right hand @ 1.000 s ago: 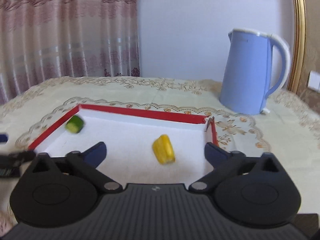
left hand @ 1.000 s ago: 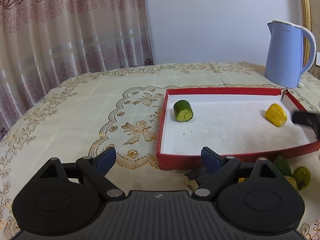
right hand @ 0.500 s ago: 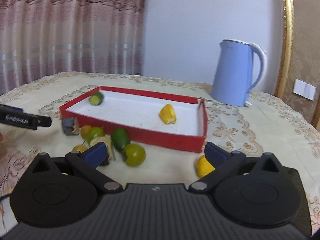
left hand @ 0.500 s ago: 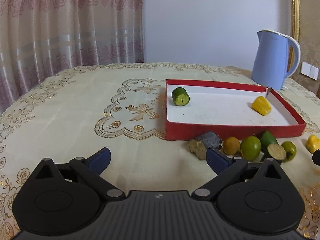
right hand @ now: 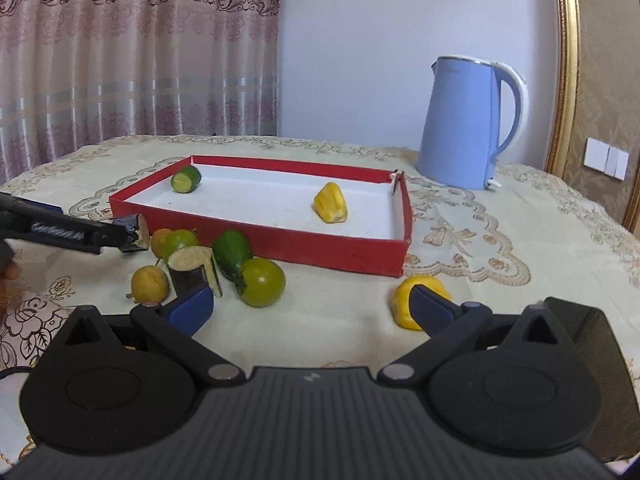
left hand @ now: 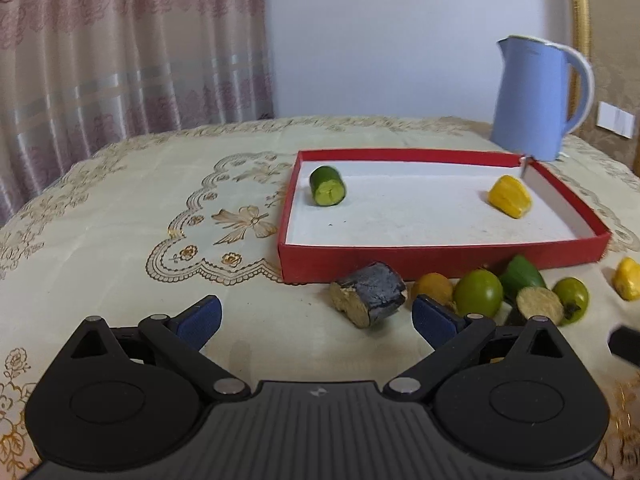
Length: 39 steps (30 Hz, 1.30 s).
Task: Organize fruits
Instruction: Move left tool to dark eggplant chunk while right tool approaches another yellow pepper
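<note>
Cream embroidered cloth covers the worktop (left hand: 120,216); pink curtain and blue kettle (right hand: 464,120) behind. Red tray (left hand: 440,258) holds a cucumber piece (left hand: 328,186) and a yellow fruit (left hand: 510,196). My left hand-held gripper (left hand: 316,314) tilts down toward the cloth, jaws wide apart, nothing between them; a dark cut chunk (left hand: 370,294) lies just ahead. My right hand-held gripper (right hand: 310,306) angles down, jaws spread and empty, near a green round fruit (right hand: 262,282) and a loose yellow piece (right hand: 404,300) outside the tray.
</note>
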Motion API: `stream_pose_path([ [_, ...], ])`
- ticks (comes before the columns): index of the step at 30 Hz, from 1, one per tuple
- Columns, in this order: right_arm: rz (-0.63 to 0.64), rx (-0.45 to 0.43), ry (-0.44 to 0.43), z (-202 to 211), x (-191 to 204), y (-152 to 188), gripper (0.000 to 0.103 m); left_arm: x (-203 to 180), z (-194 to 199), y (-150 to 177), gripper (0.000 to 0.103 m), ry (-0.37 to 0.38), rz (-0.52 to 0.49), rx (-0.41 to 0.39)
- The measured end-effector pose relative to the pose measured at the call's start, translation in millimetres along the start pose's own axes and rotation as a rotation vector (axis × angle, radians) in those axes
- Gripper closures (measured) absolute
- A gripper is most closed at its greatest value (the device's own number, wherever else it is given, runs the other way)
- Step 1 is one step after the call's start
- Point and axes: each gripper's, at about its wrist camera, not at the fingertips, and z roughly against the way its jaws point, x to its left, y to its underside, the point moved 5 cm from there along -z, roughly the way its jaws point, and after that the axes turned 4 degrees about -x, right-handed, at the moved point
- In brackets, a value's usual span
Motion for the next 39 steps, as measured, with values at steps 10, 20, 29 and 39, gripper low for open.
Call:
stream_pose_path([
  [10,0.024,-0.005,-0.029,1.6,8.7,3.5,0.000,-5.0,-17.7,-3.4,0.001,-0.046,0.025,0.061],
  [20,-0.021,-0.005,-0.047,1.6,1.7,4.1,0.000,10.1,-12.7,0.4,0.009,-0.043,0.061,0.074],
  [29,-0.067,0.008,-0.053,-0.9,-4.5,5.7,0.000,-5.4,-23.2,-1.9,0.009,0.014,0.034,0.070],
  [39,-0.101,-0.102,-0.015,1.2,-8.4,-15.7,0.000,-7.3,-25.6,0.5,0.009,-0.005,0.016,0.063],
])
